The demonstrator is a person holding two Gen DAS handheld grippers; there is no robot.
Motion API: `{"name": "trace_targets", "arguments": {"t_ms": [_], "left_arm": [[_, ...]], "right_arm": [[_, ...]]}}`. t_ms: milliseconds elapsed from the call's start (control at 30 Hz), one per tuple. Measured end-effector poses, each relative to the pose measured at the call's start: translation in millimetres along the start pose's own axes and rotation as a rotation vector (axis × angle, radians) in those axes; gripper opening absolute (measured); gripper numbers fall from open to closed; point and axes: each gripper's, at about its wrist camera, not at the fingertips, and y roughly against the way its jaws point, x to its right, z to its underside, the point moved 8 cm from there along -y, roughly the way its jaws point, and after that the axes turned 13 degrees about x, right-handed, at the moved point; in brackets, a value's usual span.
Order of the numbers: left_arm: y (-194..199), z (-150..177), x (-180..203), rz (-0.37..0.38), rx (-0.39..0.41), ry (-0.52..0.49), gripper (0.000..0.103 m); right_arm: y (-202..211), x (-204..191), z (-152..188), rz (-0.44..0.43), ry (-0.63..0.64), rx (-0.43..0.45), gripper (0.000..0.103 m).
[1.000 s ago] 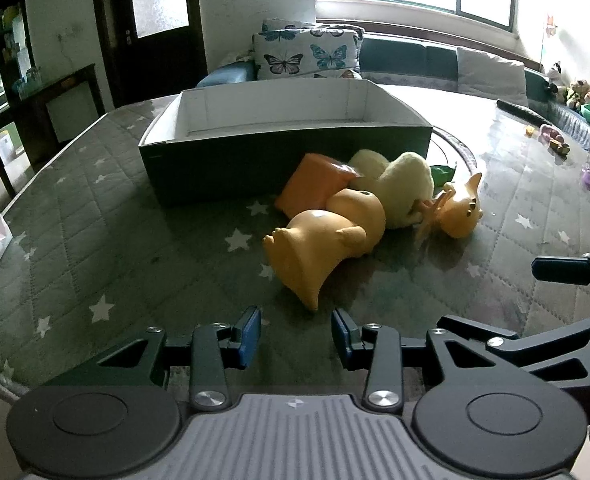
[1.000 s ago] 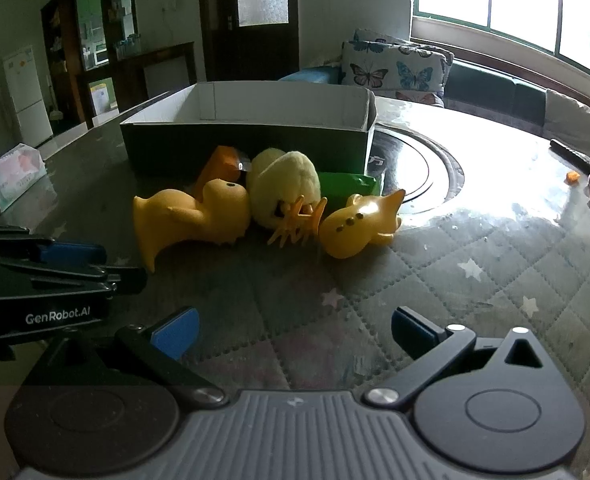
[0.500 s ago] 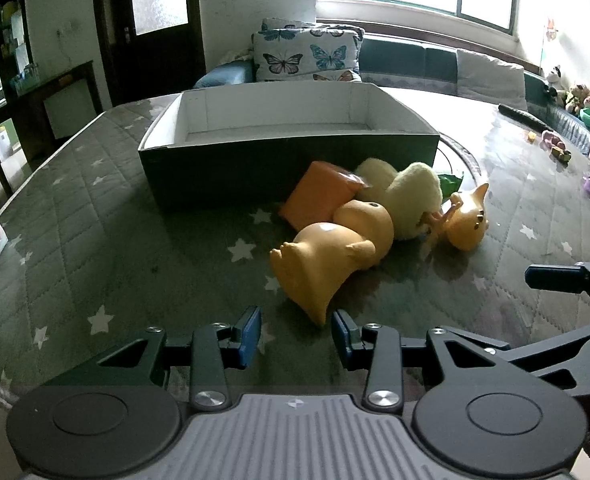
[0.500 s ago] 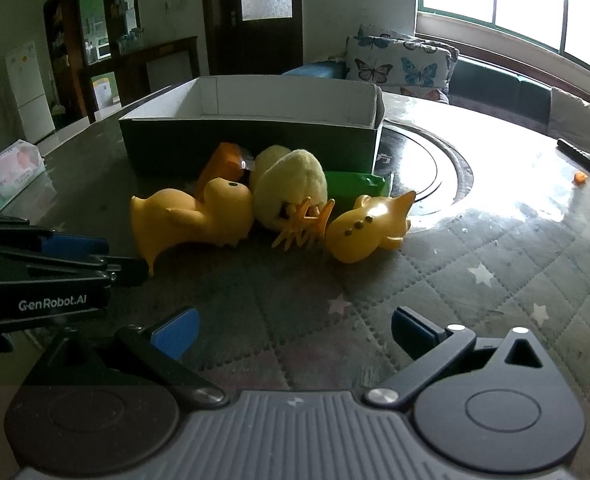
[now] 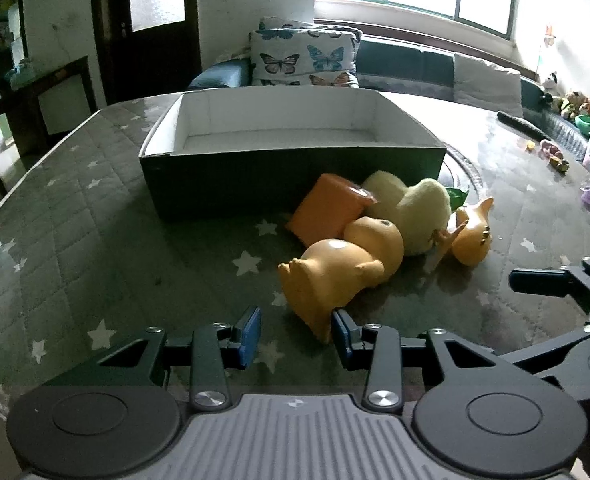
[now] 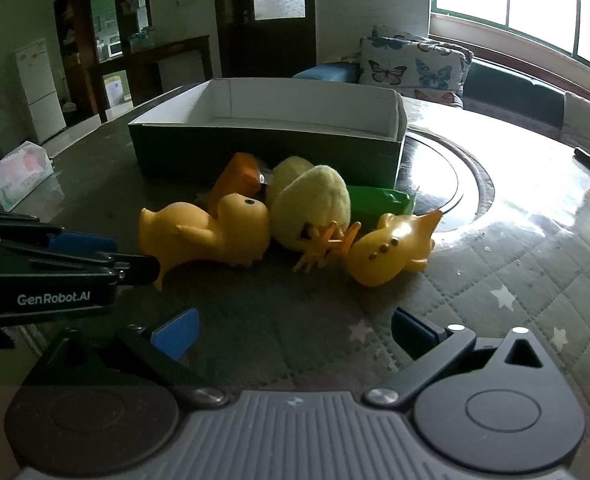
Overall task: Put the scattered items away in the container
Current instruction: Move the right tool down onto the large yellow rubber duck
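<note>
While toys lie heaped before the box (image 5: 295, 168), both grippers hover empty.
Left gripper (image 5: 296, 333) narrow by duck (image 5: 335, 276); right gripper (image 6: 295, 330) wide.

Both grippers (image 5: 296, 335) (image 6: 293, 333) agape, empty

Left wrist view: low over the table (image 5: 95, 248), facing the box (image 5: 291, 168) head-on, toys (image 5: 347, 264) close at lower center. Right wrist view: low too, angled from the right, box (image 6: 263, 152) at upper center. Shared: box, toys (image 6: 211, 236), butterfly cushion (image 5: 303, 60).
</note>
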Motion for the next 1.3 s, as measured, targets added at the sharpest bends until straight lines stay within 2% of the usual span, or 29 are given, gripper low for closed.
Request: {"name": "trace_targets", "arguments": {"t_ms": [300, 767, 1100, 1300], "left_arm": [[5.8, -10.9, -4.2, 0.042, 0.017, 0.017, 0.041], [-0.7, -26.1, -11.6, 0.138, 0.022, 0.033, 0.041], [-11.9, -20.5, -8.7, 0.242, -0.029, 0.075, 0.041], [-15.0, -21.8, -11.6, 0.258, -0.029, 0.088, 0.04]], "right_arm": [[-4.6, -8.2, -6.5, -0.037, 0.016, 0.007, 0.103], [-14.5, -55.5, -20.1, -0.21, 0.089, 0.027, 0.102], [-37.5, -52.9, -22.6, -0.183, 0.094, 0.02, 0.102], [-45.1, -54.1, -24.2, -0.21, 0.098, 0.025, 0.102]]}}
